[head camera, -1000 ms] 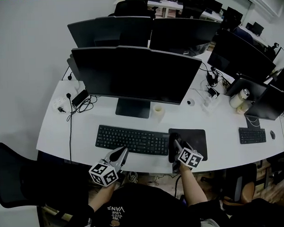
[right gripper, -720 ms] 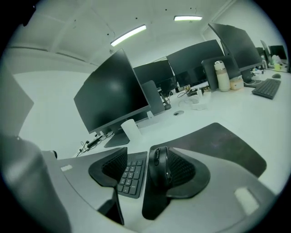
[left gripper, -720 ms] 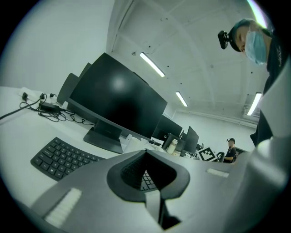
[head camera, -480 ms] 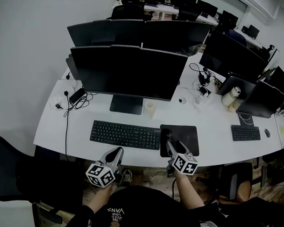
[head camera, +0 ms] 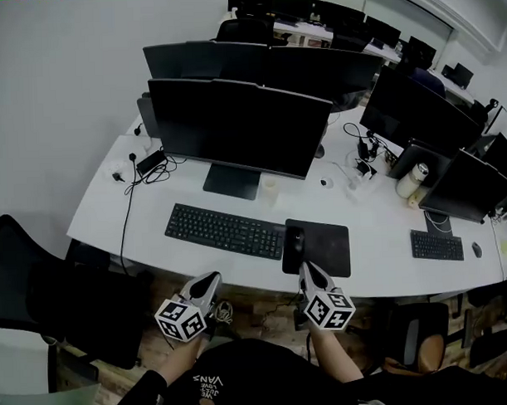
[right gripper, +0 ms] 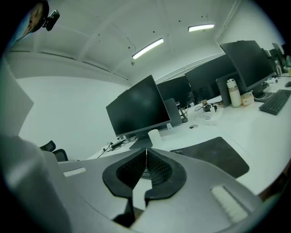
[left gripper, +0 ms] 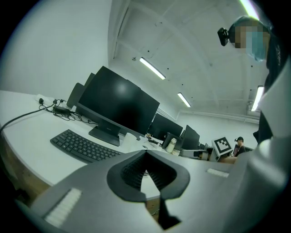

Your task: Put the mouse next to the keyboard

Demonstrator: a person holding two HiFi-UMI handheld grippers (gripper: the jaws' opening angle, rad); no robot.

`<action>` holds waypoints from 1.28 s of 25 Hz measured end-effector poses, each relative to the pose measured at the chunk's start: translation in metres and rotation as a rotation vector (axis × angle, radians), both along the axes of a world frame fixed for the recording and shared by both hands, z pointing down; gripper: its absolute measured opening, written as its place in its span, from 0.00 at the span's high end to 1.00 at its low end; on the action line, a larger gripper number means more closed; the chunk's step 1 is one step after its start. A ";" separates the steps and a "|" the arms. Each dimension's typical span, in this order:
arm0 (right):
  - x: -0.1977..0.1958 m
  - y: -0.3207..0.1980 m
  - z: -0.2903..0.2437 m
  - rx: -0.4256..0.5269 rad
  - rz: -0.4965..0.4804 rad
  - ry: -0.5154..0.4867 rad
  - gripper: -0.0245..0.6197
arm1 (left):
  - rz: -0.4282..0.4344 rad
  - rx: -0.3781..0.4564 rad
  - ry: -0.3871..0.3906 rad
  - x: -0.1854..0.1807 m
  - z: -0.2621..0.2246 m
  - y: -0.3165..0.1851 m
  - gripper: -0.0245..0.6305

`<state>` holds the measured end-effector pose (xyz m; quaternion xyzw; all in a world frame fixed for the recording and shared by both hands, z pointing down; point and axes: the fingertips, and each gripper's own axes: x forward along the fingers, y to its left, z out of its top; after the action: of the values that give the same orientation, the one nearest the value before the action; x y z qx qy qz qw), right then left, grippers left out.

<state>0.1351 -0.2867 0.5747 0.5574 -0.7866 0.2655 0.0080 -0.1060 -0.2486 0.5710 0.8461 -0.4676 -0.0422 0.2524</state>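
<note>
White, curved surface (head camera: 142, 222) seen from above, carrying several black monitors. The nearest monitor (head camera: 238, 127) stands on its base at the middle, its screen dark. In front of it a black keyboard (head camera: 224, 231) lies along the near edge. Just right of the keyboard is a black mouse pad (head camera: 328, 248). The mouse (head camera: 297, 237), black, sits on the left edge of that pad, just beside the right end of the keyboard. A pale cup (head camera: 270, 189) stands near the monitor's base, on its right. Black cables (head camera: 149, 172) lie at the back left of the surface.

The left claw (head camera: 213, 279) is held off the near edge of the surface, below the keyboard and apart from it. Its jaws are pressed together at the tips and nothing is between them. The right claw (head camera: 306, 268) is held just short of the near edge, below the mouse and not touching it. Its jaws are closing, the tips meeting, and it has hold of nothing. Each claw has a cube with square black-and-white markers at its back.

Further right on the surface are a pale bottle (head camera: 411, 181) and a second, smaller keyboard (head camera: 434, 245). A black chair (head camera: 41, 288) stands at the left, beside the surface.
</note>
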 end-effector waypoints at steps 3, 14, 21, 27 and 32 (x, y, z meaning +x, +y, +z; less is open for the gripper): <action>-0.005 0.020 -0.005 0.012 -0.030 -0.008 0.95 | -0.010 0.003 -0.007 -0.001 0.000 0.019 0.96; -0.016 0.094 0.010 -0.027 -0.137 0.001 0.95 | -0.045 -0.004 -0.035 0.003 0.007 0.090 0.96; -0.021 0.128 0.027 -0.076 -0.190 0.026 0.95 | -0.068 -0.018 -0.027 0.010 0.016 0.115 0.96; -0.015 0.137 0.037 -0.099 -0.205 0.065 0.95 | -0.031 -0.019 -0.030 0.026 0.020 0.123 0.96; -0.012 0.141 0.036 -0.109 -0.216 0.072 0.95 | -0.029 -0.040 -0.028 0.029 0.022 0.131 0.96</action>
<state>0.1226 -0.1461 0.6111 0.4774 -0.8256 0.2852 0.0952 -0.0766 -0.1175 0.5930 0.8346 -0.4840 -0.0248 0.2621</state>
